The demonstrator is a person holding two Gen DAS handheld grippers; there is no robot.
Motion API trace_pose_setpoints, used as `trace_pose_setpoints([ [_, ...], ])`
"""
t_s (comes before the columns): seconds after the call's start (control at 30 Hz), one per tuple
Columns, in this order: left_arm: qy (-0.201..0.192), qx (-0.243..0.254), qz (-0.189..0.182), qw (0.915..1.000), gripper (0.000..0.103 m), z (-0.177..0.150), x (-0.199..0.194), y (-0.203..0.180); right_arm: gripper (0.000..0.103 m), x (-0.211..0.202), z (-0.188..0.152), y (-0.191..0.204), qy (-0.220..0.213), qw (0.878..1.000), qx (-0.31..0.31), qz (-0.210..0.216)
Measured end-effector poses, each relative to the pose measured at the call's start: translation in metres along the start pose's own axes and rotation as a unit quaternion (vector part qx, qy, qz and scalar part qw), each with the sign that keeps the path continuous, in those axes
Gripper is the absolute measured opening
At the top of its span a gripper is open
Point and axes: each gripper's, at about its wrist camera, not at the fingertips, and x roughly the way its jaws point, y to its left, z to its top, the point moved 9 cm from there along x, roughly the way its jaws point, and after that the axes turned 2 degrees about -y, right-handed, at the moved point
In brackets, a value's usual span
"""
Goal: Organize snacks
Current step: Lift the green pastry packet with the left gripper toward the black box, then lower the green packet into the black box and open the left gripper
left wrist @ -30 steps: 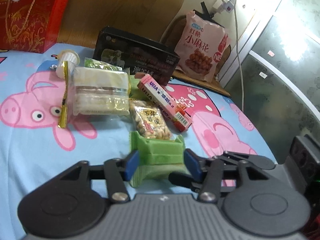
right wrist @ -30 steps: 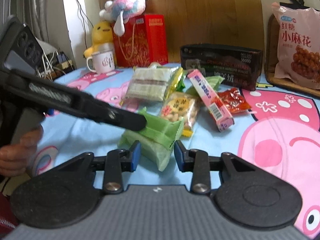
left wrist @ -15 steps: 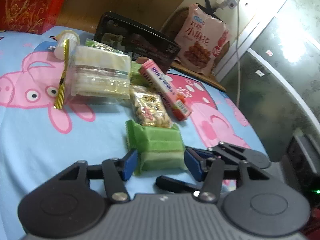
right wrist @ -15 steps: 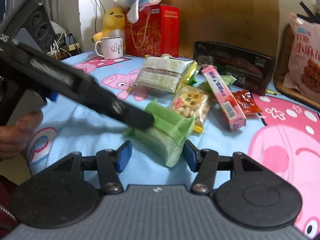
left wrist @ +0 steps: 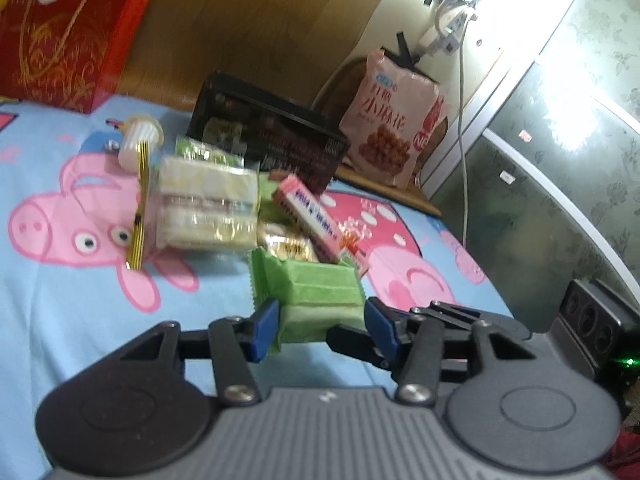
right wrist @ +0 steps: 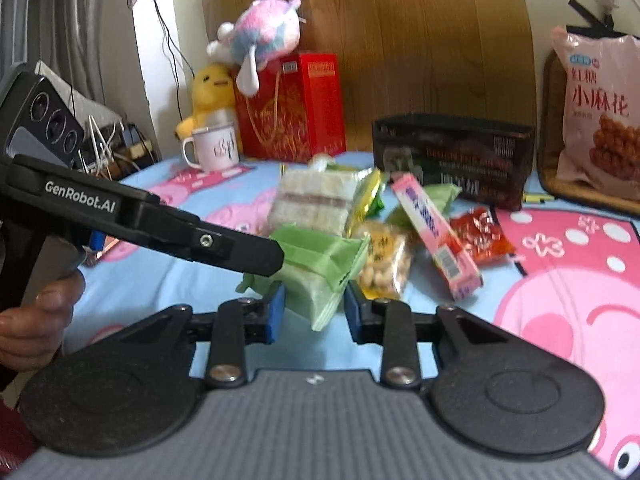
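Right wrist: both claws, L point(right wrist: 276, 256) & R point(right wrist: 314, 312), pinch green snack pack point(right wrist: 320, 268) w/ narrow gaps.

Both grippers share a build: the right gripper point(right wrist: 314, 308) and left gripper point(left wrist: 320, 322) have ribbed grey bodies, round black discs, silver screws and blue-padded fingers point(right wrist: 276, 312). White "GenRobot.AI" lettering marks one black arm. A bare-skinned left hand point(right wrist: 36, 332) shows.

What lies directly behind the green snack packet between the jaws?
Behind the green snack packet lies a clear peanut bag, beside a pink box. The packet covers the bag's near end.
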Motion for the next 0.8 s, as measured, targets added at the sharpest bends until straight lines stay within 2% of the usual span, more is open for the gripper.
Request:
trace_pose_setpoints([
  [0.47,-0.019,0.032,0.004,0.9993,0.047,0.037,0.006,-0.007,0.035,0.003,0.029,-0.008,-0.044,0.999,0.004,-0.014],
  [0.8,-0.020,0.038,0.004,0.9991,0.047,0.090,0.047,0.001,0.035,0.031,0.063,-0.048,-0.064,0.997,0.020,-0.029],
])
